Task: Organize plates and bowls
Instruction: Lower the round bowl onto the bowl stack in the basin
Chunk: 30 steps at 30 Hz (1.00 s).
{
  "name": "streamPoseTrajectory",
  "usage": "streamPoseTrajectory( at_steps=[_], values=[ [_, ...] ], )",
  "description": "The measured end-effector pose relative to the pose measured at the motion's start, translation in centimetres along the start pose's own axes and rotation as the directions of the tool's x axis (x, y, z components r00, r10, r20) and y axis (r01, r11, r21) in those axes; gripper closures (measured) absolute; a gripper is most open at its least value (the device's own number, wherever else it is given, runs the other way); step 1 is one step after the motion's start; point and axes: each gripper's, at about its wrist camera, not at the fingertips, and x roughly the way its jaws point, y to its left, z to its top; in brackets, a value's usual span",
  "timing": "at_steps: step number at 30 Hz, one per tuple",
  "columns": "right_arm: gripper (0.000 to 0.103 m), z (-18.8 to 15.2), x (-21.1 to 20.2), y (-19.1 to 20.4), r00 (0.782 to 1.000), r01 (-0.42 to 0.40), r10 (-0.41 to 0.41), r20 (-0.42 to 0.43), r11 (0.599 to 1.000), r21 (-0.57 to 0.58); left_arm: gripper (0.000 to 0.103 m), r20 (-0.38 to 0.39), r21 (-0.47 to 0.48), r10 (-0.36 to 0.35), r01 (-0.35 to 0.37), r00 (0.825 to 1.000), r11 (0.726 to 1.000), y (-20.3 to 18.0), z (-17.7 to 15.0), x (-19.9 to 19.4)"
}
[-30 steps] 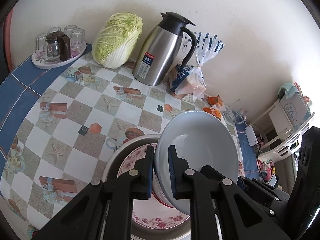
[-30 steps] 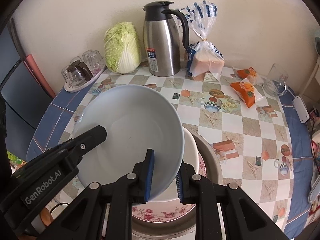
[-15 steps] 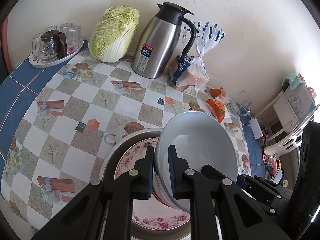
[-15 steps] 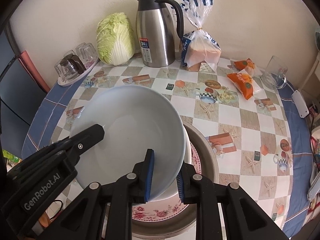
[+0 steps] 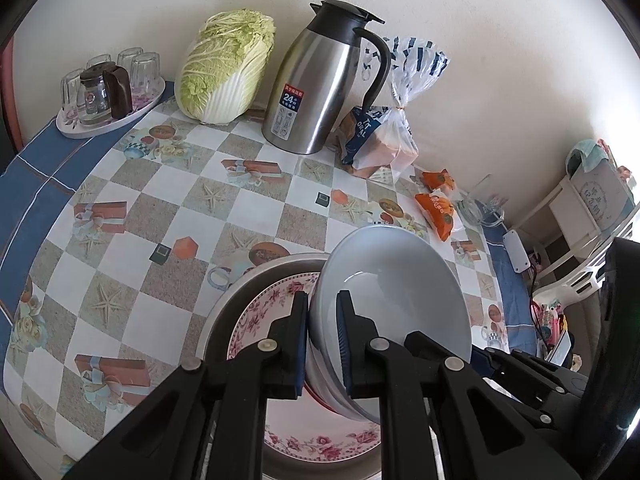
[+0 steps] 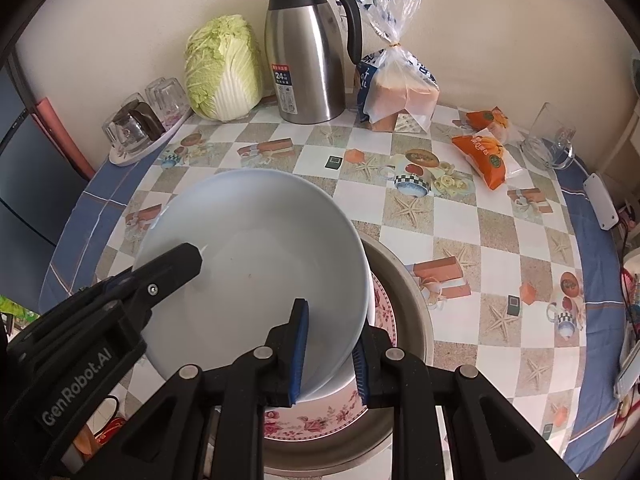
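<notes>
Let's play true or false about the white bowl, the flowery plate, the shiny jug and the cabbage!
1. Both grippers pinch the pale white ceramic bowl. True: left gripper and right gripper each clamp its rim.
2. The pink floral plate lies inside a round metal basin. True.
3. The stainless steel jug lies on its side. False: it stands upright.
4. The green napa cabbage sits in the bowl. False: it rests on the table by the wall.
</notes>
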Motion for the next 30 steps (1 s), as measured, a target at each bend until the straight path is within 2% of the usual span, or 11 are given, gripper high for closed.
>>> streamPoseTrajectory(
  at_steps=[10, 19, 30],
  values=[
    [0.08, 0.0, -0.5, -0.1, 1.0, -0.005, 0.005, 0.01, 1.0, 0.002, 0.089, -0.006, 0.003, 0.006, -0.006, 1.0, 1.0, 0.0, -0.1, 0.2],
    [0.079, 0.0, -0.9, -0.6, 0.999, 0.038, -0.038, 0.013, 0.999, 0.009, 0.09, 0.0, 0.018, 0.007, -0.007, 1.0, 1.0, -0.2, -0.2, 0.2],
    [0.079, 0.2, -1.4, -1.6, 0.999, 0.004, -0.005, 0.035, 0.999, 0.032, 0.09, 0.008, -0.004, 0.017, -0.017, 1.0, 1.0, 0.1, 0.0, 0.0]
  ],
)
